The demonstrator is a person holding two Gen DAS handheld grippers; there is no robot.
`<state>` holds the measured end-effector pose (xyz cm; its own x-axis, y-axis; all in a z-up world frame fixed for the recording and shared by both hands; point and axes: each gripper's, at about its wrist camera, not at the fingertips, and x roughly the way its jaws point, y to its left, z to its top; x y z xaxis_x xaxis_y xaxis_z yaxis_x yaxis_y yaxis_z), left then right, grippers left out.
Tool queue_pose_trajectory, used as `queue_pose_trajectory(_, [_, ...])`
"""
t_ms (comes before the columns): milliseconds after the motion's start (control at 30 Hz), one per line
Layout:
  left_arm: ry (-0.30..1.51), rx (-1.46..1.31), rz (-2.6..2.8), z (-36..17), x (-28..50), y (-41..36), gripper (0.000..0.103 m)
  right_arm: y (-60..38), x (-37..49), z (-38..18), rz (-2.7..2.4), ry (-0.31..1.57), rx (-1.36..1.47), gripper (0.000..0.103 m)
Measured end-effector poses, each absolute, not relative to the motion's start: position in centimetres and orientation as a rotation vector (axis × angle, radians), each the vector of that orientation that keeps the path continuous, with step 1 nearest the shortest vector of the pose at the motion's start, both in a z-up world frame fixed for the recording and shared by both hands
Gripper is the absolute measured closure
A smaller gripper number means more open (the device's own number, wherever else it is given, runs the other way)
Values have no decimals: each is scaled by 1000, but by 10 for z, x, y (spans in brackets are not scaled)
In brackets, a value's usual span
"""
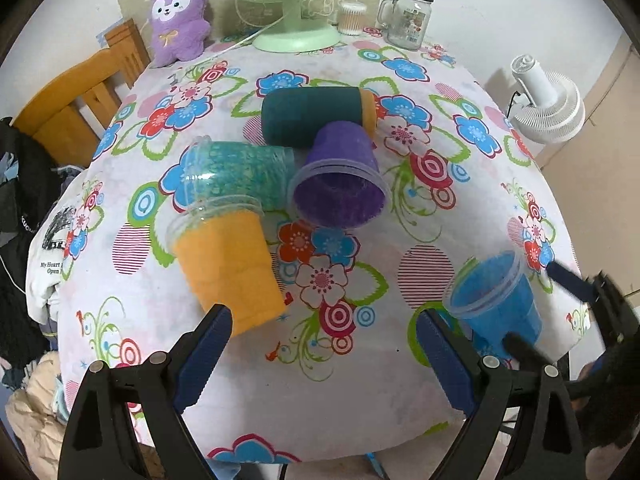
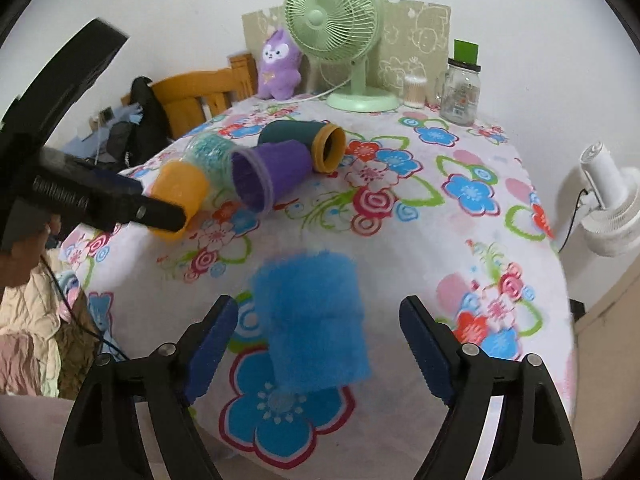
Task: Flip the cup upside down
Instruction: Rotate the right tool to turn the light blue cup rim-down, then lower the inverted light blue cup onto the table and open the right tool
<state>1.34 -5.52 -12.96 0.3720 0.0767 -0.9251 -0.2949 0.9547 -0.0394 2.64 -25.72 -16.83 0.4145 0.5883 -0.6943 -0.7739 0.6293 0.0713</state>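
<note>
A fuzzy blue cup [image 1: 496, 304] stands on the flowered tablecloth [image 1: 340, 380] at the right, its clear rim upward. In the right wrist view the blue cup [image 2: 316, 320] is blurred, between my right gripper's [image 2: 320, 344] open fingers, which do not touch it. My left gripper [image 1: 324, 356] is open and empty above the near table edge. An orange cup [image 1: 228, 264], teal cup [image 1: 236, 176], purple cup [image 1: 340, 180] and dark green cup [image 1: 316, 116] lie on their sides in a cluster at mid table.
A green desk fan [image 1: 292, 0], purple plush toy [image 1: 180, 16], cotton-swab jar [image 1: 352, 18] and glass mug jar [image 1: 410, 16] stand at the table's far edge. A wooden chair [image 1: 76, 96] is at the left, a white fan [image 1: 548, 96] beyond the right edge.
</note>
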Motion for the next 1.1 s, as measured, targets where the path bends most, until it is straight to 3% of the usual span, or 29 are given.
queue_pose_trajectory(133, [1144, -201, 235, -137, 11, -58, 8, -261, 18, -195, 869, 746, -267, 29])
queue_pose_trajectory(200, [1141, -188, 236, -141, 10, -60, 8, -261, 16, -204, 862, 761, -261, 46])
queue_pose_trajectory(400, [1183, -201, 202, -134, 5, -60, 8, -250, 20, -176, 813, 890, -286, 46])
queue_pose_trajectory(600, [1222, -216, 168, -109, 3, -53, 8, -213, 47, -137, 779, 1164, -444, 46])
queue_pose_trajectory(867, [1254, -282, 126, -109, 5, -38, 8, -152, 87, -145, 709, 1511, -776, 46])
queue_pose_trajectory(1000, [1258, -307, 131, -114, 4, -26, 8, -124, 85, -158, 730, 1573, -897, 43])
queue_pose_trajectory(1033, [1258, -315, 130, -114, 4, -23, 8, -119, 84, -159, 742, 1567, -907, 39])
queue_pose_trajectory(1067, [1259, -319, 132, -115, 3, -20, 8, -113, 82, -157, 758, 1541, -914, 24])
queue_pose_trajectory(1100, [1261, -322, 136, -116, 3, -17, 8, -108, 81, -154, 769, 1492, -920, 16])
